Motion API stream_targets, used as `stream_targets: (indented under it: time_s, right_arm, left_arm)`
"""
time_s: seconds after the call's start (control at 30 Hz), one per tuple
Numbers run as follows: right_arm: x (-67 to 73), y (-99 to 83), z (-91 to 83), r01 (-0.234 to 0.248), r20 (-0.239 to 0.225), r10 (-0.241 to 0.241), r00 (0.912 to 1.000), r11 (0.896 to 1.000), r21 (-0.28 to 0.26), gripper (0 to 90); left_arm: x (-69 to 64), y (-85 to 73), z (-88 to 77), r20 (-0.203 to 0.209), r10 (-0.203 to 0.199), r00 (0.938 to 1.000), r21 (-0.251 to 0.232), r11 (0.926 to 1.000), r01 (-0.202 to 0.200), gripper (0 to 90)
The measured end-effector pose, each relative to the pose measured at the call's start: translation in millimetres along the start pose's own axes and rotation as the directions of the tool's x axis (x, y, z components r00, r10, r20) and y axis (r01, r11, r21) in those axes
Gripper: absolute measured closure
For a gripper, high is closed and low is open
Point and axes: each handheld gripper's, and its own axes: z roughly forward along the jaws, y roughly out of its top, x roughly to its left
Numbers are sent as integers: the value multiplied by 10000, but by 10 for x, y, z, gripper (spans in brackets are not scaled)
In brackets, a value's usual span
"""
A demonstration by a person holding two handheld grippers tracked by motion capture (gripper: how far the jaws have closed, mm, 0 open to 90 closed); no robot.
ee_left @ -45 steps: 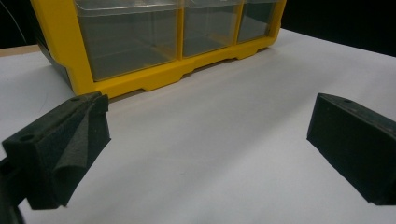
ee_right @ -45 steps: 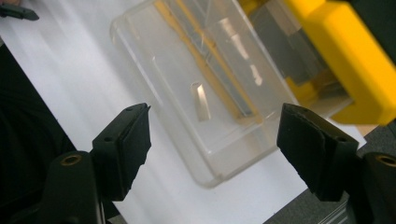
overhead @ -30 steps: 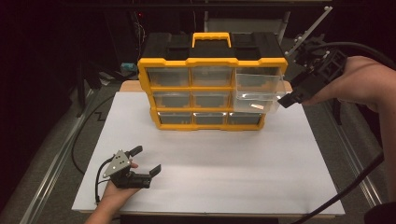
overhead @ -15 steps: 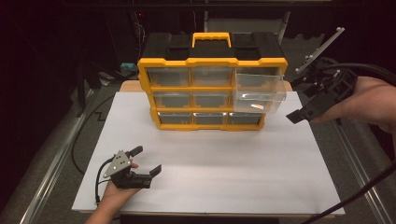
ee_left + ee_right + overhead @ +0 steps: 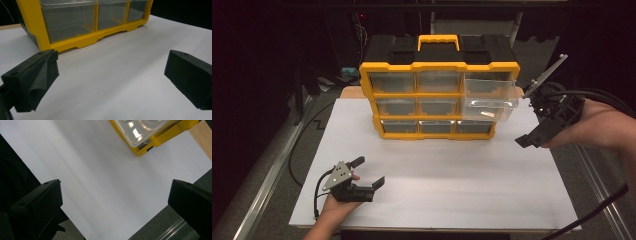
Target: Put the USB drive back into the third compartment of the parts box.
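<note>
No text, label, brand, number or sign can be read anywhere. The yellow and black drawer organizer (image 5: 439,95) shows plain yellow frame bars and clear drawer fronts with no lettering that can be made out, and its black top with the yellow handle carries no mark that can be read. The white surface (image 5: 437,185) in front of the organizer is blank.

dim lab recording bench, white sheet (image 5: 437,200) on table, metal rail (image 5: 257,200), cables (image 5: 297,155), dark surroundings
</note>
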Motion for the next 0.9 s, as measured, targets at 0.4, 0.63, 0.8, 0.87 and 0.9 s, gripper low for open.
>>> stream_targets:
  time_s: [0.4,0.63,0.8,0.87,0.9]
  right_arm:
    - [64,-71,410,124,276,-127,9995,9998,141,0]
    - [125,-131,676,287,122,-291,9995,9990,344,0]
    - [161,-183,905,342,34,-345,9994,9980,525,0]
    - [172,-200,989,380,37,-383,9993,9976,577,0]
    - [176,-212,1051,420,34,-423,9991,9973,603,0]
  left_arm:
    - [-1,0,-1,-5,18,10000,0,10000,-18,5]
    - [-3,-1,2,1,-4,10000,2,10000,4,5]
    - [0,1,-2,19,-39,10000,-18,10000,39,5]
    - [0,1,-2,17,-45,10000,-23,10000,45,5]
    - [0,1,-2,16,-47,10000,-21,10000,47,5]
